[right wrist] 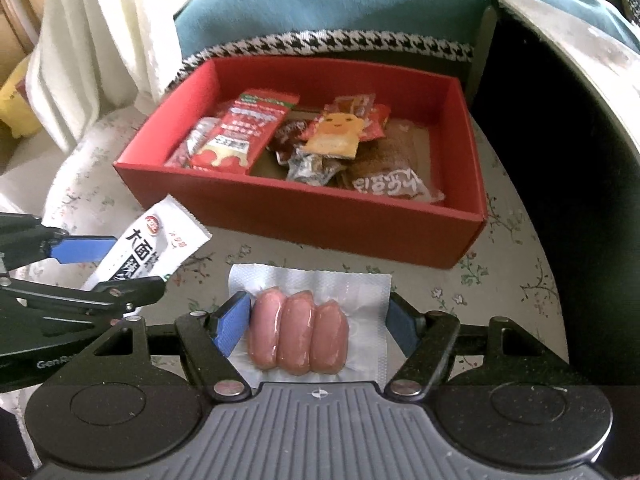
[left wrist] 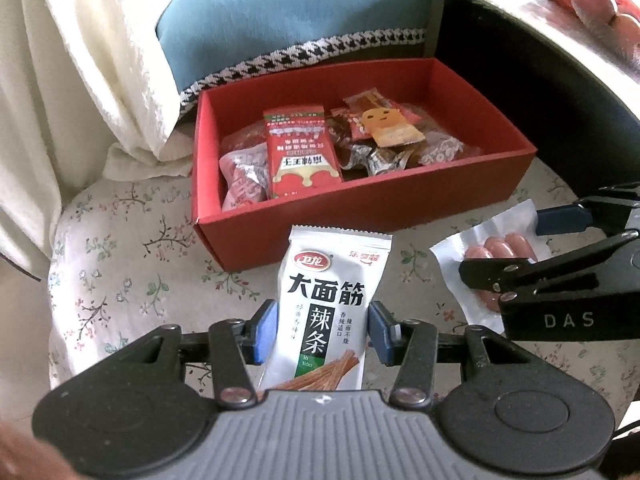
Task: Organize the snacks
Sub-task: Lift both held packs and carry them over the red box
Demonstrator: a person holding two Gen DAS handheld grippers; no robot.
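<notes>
Left gripper: both blue pads sit against the side edges of a white spicy-strip packet, so the fingers are clamped on it. The packet stands upright between the fingers, its crimped top edge pointing forward past the fingertips, its lower end reaching back toward the gripper body. Seen from the right wrist view, the same packet slants out from between the left fingers, up and to the right. Right gripper: a clear vacuum pack of three small sausages lies flat between the fingers. The left blue pad touches the pack's left edge and the right pad meets its right edge, so the fingers are closed on the pack; the three sausages lie side by side in the middle of the gap. In the left wrist view the right gripper comes in from the right, with the sausage pack showing between its fingers. Ahead of both pairs of fingertips, and apart from them, a red cardboard box sits open on a floral cloth. In the box, a red packet lies to the left, a cartoon-face packet lies on top toward the middle, and several darker wrapped snacks lie around them. Beyond the box there is a blue cushion with a houndstooth border.
</notes>
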